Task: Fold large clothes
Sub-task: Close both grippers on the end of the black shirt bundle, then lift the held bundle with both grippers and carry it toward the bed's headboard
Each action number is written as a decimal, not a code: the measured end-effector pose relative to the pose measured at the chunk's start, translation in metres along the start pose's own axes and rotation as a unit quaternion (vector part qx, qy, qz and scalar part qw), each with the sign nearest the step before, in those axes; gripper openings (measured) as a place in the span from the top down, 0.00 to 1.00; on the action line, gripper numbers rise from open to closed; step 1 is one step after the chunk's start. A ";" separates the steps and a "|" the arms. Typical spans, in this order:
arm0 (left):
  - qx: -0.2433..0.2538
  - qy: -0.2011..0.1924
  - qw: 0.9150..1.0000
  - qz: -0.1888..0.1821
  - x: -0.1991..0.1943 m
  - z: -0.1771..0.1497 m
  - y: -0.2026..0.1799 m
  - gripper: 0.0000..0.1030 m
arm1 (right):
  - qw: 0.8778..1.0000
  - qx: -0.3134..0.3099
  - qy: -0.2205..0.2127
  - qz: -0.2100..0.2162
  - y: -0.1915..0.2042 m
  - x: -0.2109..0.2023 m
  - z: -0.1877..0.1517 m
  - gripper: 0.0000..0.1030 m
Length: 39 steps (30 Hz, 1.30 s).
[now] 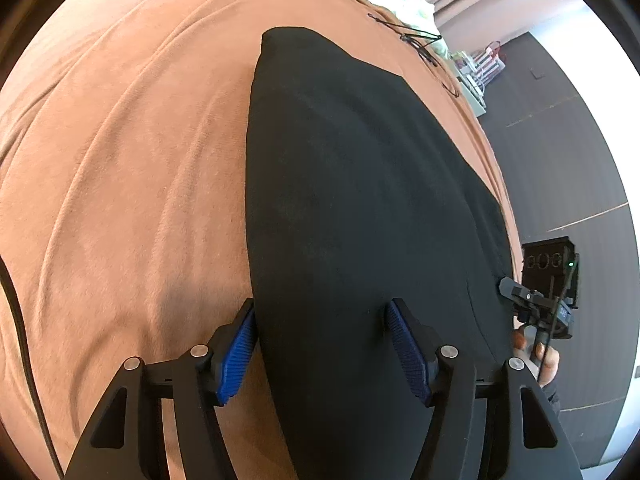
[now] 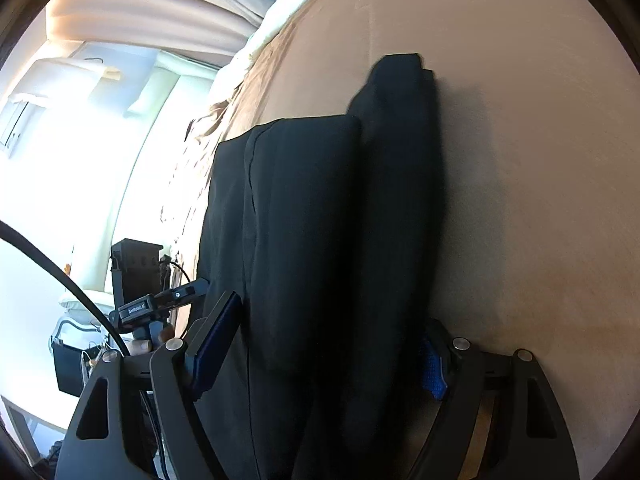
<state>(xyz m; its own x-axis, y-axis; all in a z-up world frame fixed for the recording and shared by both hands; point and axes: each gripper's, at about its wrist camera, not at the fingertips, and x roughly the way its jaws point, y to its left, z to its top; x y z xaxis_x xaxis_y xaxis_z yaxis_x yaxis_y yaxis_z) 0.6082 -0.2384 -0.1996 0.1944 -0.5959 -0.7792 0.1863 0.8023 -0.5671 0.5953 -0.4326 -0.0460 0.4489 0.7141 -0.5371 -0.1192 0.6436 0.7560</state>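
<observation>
A black garment point(image 1: 352, 200) lies folded into a long strip on an orange-brown bed cover point(image 1: 120, 160). My left gripper point(image 1: 320, 344) is open, its blue pads point(image 1: 236, 360) wide apart over the near end of the strip, one pad at its left edge. In the right wrist view the garment point(image 2: 320, 240) shows stacked folds. My right gripper point(image 2: 320, 356) is open, its pads point(image 2: 212, 344) either side of the garment's end. Each gripper shows in the other's view: the right gripper point(image 1: 544, 304), the left gripper point(image 2: 160, 300).
The bed edge runs along the right in the left wrist view, with dark floor point(image 1: 560, 160) beyond. A thin black cord point(image 1: 420, 40) lies on the cover at the far end. White bedding point(image 2: 256, 40) and a bright window point(image 2: 60, 160) are at the left.
</observation>
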 end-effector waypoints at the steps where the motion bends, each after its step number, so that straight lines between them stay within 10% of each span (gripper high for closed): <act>1: -0.002 0.000 1.000 0.002 0.000 0.000 0.000 0.39 | 1.000 -0.004 0.001 -0.002 0.002 0.002 -0.001 0.48; 7: -0.001 -0.011 1.000 0.003 -0.016 -0.004 -0.007 0.62 | 1.000 -0.017 -0.004 -0.023 0.017 -0.011 -0.010 0.82; 14: 0.025 -0.030 0.999 -0.002 -0.056 -0.016 -0.027 0.80 | 0.996 -0.069 -0.037 -0.051 0.075 -0.045 -0.036 0.86; 39: 0.054 -0.213 0.976 0.002 -0.322 -0.104 -0.028 0.84 | 0.964 -0.232 -0.124 -0.018 0.291 -0.108 -0.170 0.87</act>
<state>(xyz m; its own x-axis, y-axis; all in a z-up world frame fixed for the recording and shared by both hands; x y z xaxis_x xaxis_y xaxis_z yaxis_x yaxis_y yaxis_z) 0.4407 -0.0653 0.0396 0.5734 -0.5714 -0.5872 0.2810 0.8104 -0.5141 0.3616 -0.2762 0.1685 0.6518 0.6384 -0.4094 -0.4580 0.7616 0.4584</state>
